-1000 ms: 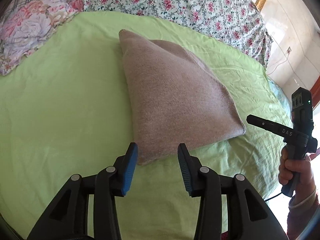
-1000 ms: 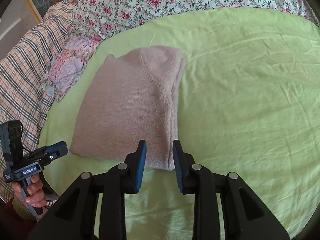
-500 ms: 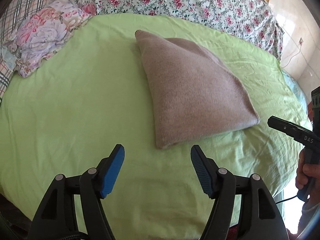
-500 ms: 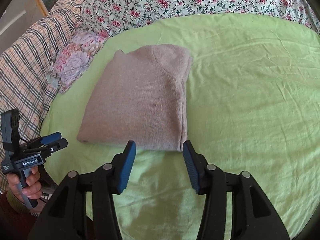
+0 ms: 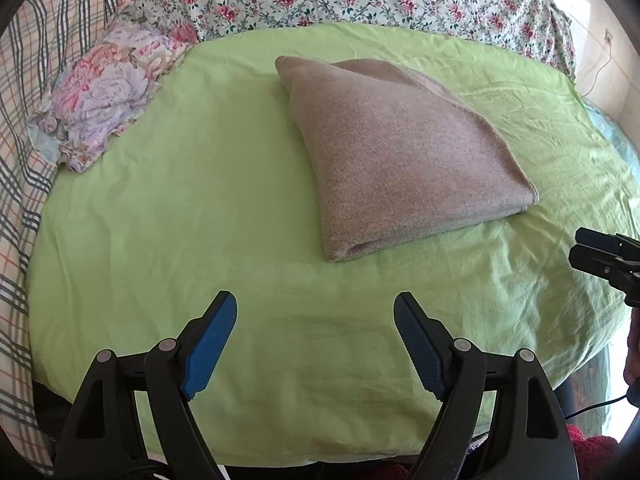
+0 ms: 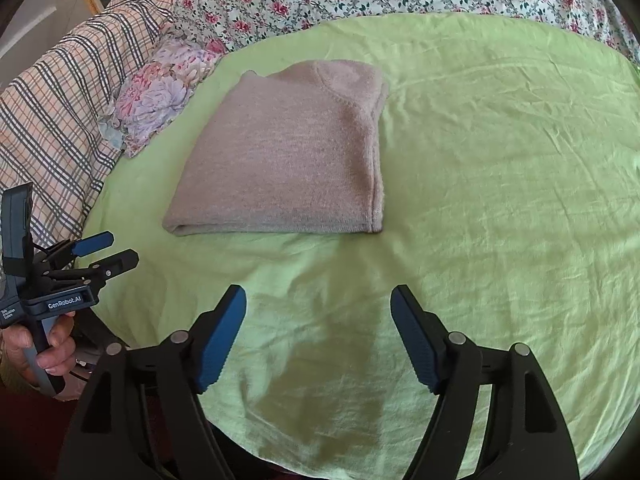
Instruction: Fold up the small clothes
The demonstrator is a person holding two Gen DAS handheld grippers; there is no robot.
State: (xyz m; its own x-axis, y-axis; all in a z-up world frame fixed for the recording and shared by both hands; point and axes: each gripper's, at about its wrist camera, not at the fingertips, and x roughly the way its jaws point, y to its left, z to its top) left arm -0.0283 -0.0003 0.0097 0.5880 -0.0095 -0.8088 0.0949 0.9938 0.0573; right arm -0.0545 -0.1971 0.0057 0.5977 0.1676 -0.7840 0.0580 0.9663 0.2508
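- Both grippers hang apart from the cloth: the left gripper (image 5: 315, 308) has its jaws spread wide and empty, and the right gripper (image 6: 318, 301) likewise.
- One folded brown sweater (image 6: 288, 156) lies flat on the green bed sheet (image 6: 500, 184), near the flowered pillow (image 5: 104, 96).
- Its stacked side edges look loose, though that is hard to judge here.
- Any further nudge could drag the top layer and undo the fold.
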